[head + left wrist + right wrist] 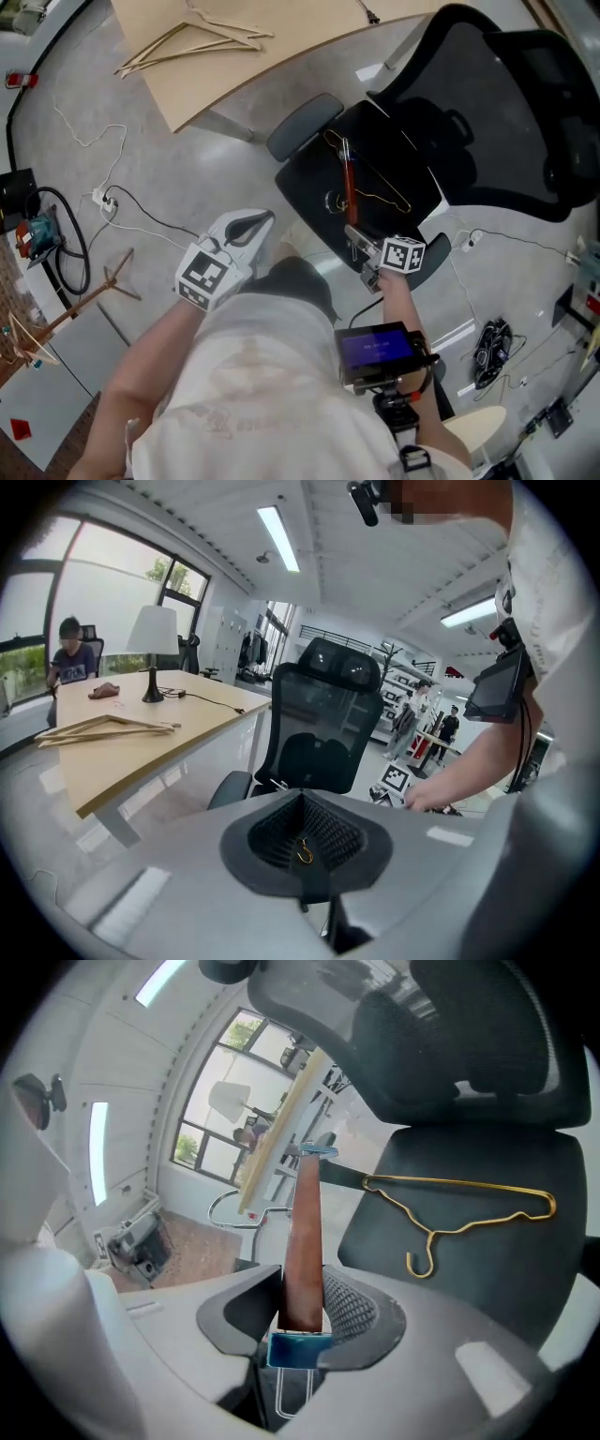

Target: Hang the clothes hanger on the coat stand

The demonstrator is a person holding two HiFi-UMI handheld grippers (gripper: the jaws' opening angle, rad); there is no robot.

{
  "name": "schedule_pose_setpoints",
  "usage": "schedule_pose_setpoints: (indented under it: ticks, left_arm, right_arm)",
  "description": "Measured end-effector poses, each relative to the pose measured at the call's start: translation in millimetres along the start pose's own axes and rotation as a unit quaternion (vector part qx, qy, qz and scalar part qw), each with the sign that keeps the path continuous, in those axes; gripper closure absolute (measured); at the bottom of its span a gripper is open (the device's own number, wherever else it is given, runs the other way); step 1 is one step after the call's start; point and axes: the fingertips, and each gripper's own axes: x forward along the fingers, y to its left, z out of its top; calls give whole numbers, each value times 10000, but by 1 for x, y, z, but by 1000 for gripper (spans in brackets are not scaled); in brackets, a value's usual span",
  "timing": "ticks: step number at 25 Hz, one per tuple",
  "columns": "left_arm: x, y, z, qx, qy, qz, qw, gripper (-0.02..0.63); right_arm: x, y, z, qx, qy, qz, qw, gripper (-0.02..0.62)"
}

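Seen from the head view, both bare forearms reach forward from 6 o'clock. The left one angles toward 1 o'clock and carries the left gripper [258,223] over the grey floor, its jaws pressed together. The right one runs straight up to the right gripper [356,236] at the front edge of the one black office chair [309,183]. That gripper's jaws are clamped on the near end of the red-brown clothes hanger [349,187], whose bar points to 12 o'clock over the seat. At 8 o'clock, well apart from it, lies a branched wooden pole that looks like the coat stand [89,298]. Only the right gripper view shows the metal clips at both ends of the held bar, and it shows the single gold wire hanger [429,1234] whole, at 2 o'clock on the seat. Only the left gripper view shows one lamp [153,639] on the table [141,752] and a tiny gold hook shape at the jaw seam, too small to identify. Two pale wooden hangers [112,729] lie on the table.
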Motion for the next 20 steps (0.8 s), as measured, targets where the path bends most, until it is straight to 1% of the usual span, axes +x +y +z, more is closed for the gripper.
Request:
schedule_pose_setpoints:
  ticks: [3, 7, 9, 13, 15, 20]
  left_arm:
    - [-17, 11, 3, -119, -216, 229, 9994, 604]
    - [-51, 16, -1, -241, -408, 442, 9979, 604]
    - [-70, 23, -7, -279, -498, 584, 9967, 604]
    - [-112, 44, -5, -357, -938, 1022, 9897, 604]
    - [-139, 54, -14, -460, -1080, 1237, 9853, 604]
    - [-201, 69, -46, -748, -1337, 1663, 9741, 604]
  right_arm:
    - [9, 45, 22, -182, -190, 433, 9987, 445]
    - [24, 105, 34, -461, -296, 770, 9955, 445]
    - [34, 134, 35, -559, -287, 948, 9935, 445]
    - [63, 191, 38, -772, -135, 1377, 9874, 445]
    - [81, 221, 31, -862, -47, 1585, 9836, 445]
    - [120, 285, -2, -949, 248, 1973, 9754, 445]
